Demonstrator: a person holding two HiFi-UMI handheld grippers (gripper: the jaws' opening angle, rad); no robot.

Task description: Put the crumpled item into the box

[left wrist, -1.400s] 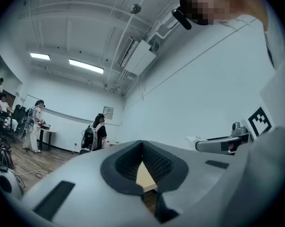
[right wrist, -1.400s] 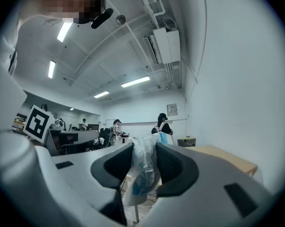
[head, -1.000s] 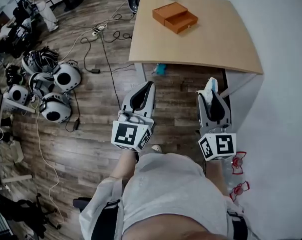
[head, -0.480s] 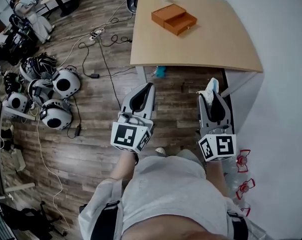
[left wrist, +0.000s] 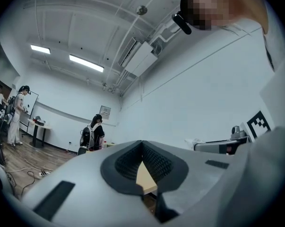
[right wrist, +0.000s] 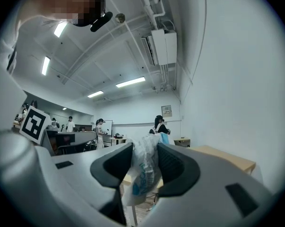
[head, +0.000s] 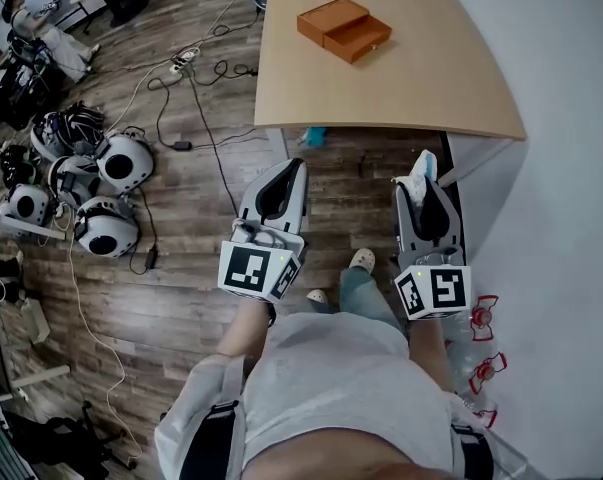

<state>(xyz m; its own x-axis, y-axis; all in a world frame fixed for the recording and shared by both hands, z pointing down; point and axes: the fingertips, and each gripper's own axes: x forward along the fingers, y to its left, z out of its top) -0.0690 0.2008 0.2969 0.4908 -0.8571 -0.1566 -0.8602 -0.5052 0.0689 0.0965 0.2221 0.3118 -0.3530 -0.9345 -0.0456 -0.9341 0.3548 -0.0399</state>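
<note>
Right gripper (head: 422, 190): jaws clenched on the crumpled item (head: 417, 172), a white plastic wrapper poking out past the tips; its blue lettering is too creased to read. Left gripper (head: 291, 171): jaws pressed together, nothing between them. Each gripper carries a cube with black-and-white square markers. Box (head: 343, 29): orange-brown, drawer drawn out, on the far half of the surface (head: 421, 78), well apart from its near edge and from the wrapper. Bare plank floor (head: 351, 183) lies between the grippers and that edge. White wall (head: 571, 218) runs near the right gripper. Cables (head: 196, 88) and round white helmets (head: 106, 226) crowd the floor to the left.
</note>
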